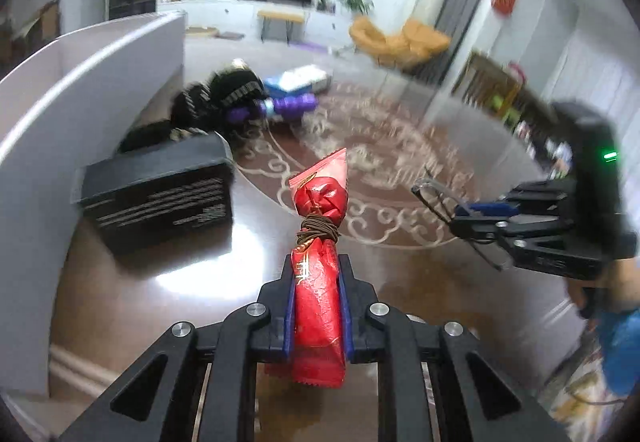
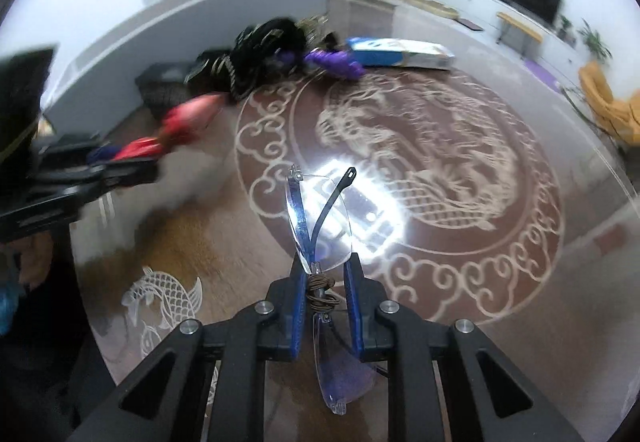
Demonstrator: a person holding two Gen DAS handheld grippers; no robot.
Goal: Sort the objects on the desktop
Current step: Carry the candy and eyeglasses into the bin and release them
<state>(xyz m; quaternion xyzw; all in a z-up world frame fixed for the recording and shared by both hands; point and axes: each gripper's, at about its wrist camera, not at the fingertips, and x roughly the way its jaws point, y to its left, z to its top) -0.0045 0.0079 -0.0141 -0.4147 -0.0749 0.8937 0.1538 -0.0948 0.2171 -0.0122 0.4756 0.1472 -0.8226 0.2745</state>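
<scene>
Mid-sort, both picks made: the left tool (image 1: 318, 306) clamps a red packet (image 1: 320, 282); the right tool (image 2: 322, 302) clamps glasses (image 2: 320, 218); next, carry each to its pile on the desk (image 2: 520, 242).

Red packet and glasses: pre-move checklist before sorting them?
1. Left tool shut on red packet: ok.
2. Right tool shut on glasses: ok, held at the bridge.
3. Both items lifted off the table: ok.
4. Brown cord around packet secure: cannot tell.
5. White bin reachable: ok.
6. Black box clear of packet: ok, apart.
</scene>
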